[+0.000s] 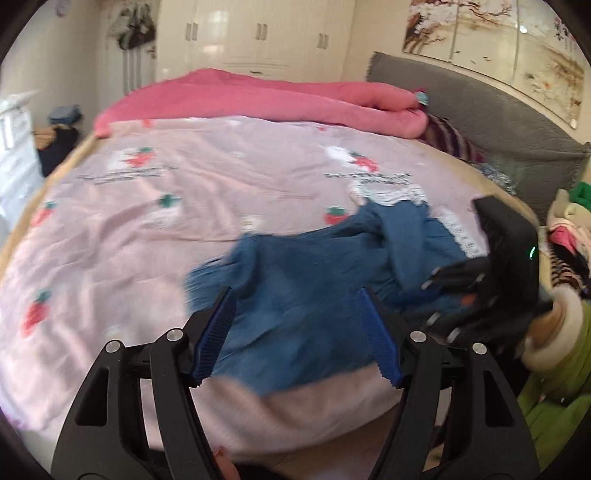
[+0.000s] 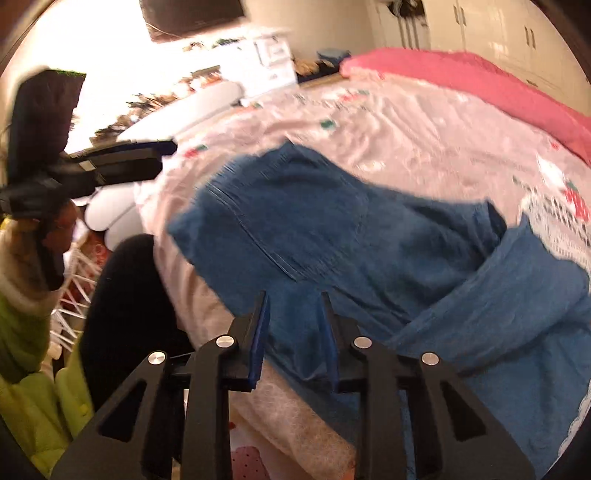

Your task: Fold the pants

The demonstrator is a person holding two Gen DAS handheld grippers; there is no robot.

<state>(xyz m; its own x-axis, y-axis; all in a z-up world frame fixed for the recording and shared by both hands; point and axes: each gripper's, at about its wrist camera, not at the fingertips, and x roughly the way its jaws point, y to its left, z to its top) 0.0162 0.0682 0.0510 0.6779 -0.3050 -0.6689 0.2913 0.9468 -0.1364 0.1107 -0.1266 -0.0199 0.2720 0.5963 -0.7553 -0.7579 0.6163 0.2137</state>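
Observation:
Blue pants with white lace hems (image 1: 314, 280) lie crumpled on the pink strawberry-print bed sheet (image 1: 184, 192) near the bed's front edge. My left gripper (image 1: 297, 295) is open, its blue pads just above the pants' near part. The right gripper body shows at the right of the left wrist view (image 1: 506, 254). In the right wrist view the pants (image 2: 351, 229) fill the middle; my right gripper (image 2: 295, 299) has its jaws partly apart with a fold of blue cloth between the pads. The left gripper (image 2: 122, 158) hovers at the left.
A pink quilt (image 1: 277, 92) lies folded along the far side of the bed. A grey headboard (image 1: 480, 122) is at the right. Clothes are piled at the far right (image 1: 569, 229). White wardrobes (image 1: 258, 33) stand behind. A black chair (image 2: 125, 295) stands by the bed.

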